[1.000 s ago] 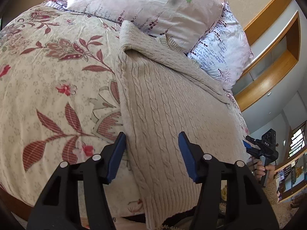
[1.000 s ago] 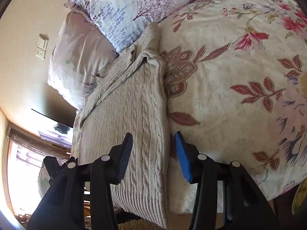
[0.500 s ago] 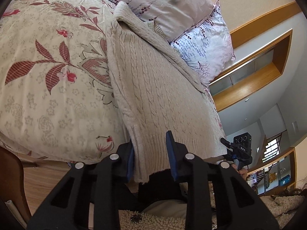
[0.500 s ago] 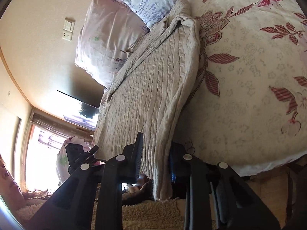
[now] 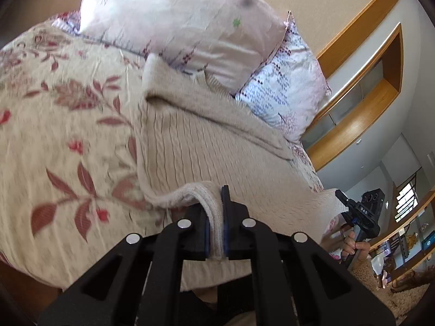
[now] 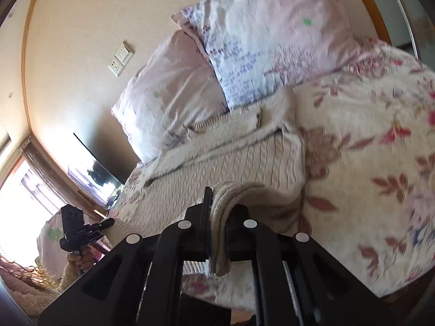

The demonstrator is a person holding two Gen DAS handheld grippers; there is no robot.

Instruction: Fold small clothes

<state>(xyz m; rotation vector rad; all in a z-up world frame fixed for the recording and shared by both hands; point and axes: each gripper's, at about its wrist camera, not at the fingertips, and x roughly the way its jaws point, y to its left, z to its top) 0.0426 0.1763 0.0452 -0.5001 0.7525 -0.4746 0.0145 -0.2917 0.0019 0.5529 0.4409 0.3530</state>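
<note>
A beige cable-knit sweater (image 5: 206,141) lies lengthwise on the floral bedspread (image 5: 62,146), its neck toward the pillows. My left gripper (image 5: 215,217) is shut on the ribbed hem at the sweater's left bottom corner and holds it raised above the bed. In the right wrist view the sweater (image 6: 239,160) shows the same way. My right gripper (image 6: 219,217) is shut on the hem at the right bottom corner, also lifted. Each gripper shows in the other's view, at far right (image 5: 361,217) and far left (image 6: 78,231).
Two pale printed pillows (image 5: 190,24) (image 5: 285,95) lean at the head of the bed against a beige wall. A wooden shelf unit (image 5: 361,100) stands to the right. A wall socket (image 6: 121,58) and a window (image 6: 19,201) are on the left. Shaggy rug (image 5: 386,293) lies on the floor.
Both grippers closed on the sweater's bottom hem and lifted it up off the bed edge, moving toward the pillows. The hem now curls upward between the jaws.
</note>
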